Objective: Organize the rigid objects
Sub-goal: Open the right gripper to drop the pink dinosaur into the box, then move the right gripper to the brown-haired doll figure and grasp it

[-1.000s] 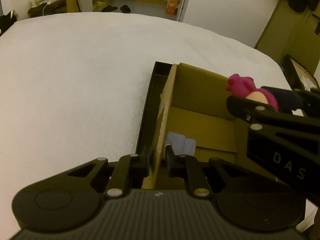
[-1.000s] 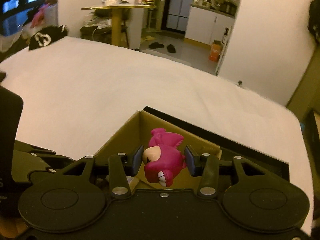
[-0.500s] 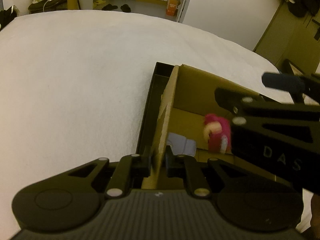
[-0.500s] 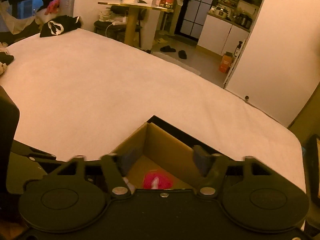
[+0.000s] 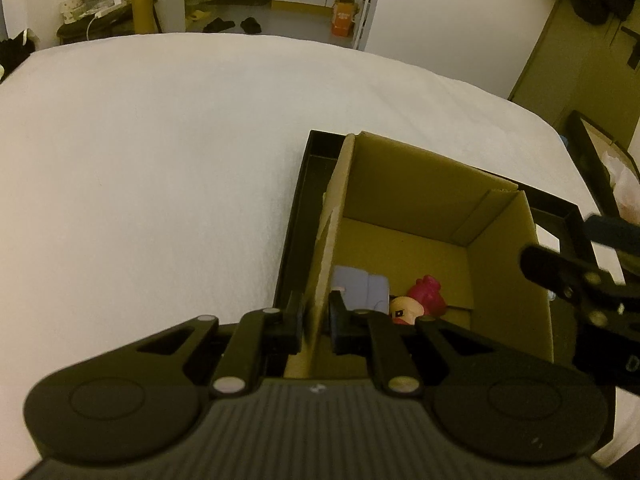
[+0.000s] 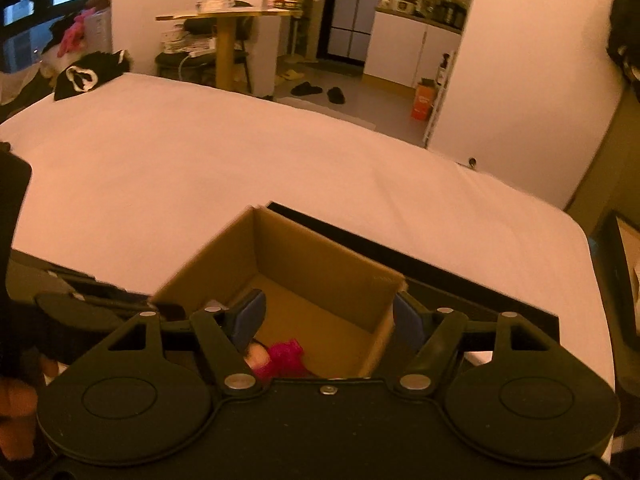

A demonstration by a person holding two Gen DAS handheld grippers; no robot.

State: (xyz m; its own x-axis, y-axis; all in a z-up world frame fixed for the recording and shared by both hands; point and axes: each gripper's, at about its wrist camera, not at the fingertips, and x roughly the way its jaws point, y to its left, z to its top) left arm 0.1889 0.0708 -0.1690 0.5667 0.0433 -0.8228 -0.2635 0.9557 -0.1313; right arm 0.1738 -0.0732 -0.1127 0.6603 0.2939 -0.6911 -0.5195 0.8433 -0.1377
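Observation:
An open cardboard box [image 5: 420,200] stands inside a black tray [image 5: 296,224] on a white bed. My left gripper [image 5: 316,316] is shut on the box's left wall, one pad on each side of the cardboard. A pink toy figure [image 5: 424,304] lies on the box floor beside a pale blue-grey item [image 5: 360,288]. In the right wrist view my right gripper [image 6: 328,316] hangs open above the box [image 6: 320,264], with nothing between its blue pads. The pink toy [image 6: 284,356] lies below it. The right gripper [image 5: 572,244] also shows at the right edge of the left wrist view.
The white bed [image 5: 160,160] stretches wide to the left and beyond the box. Another dark box [image 5: 596,152] sits off the bed's right edge. A black garment [image 6: 88,74] lies at the far left corner. A small round table [image 6: 228,20] stands behind the bed.
The right gripper let go of the pink toy, which fell to the box floor. That gripper then drew back to the right with jaws wide. The left gripper kept its hold.

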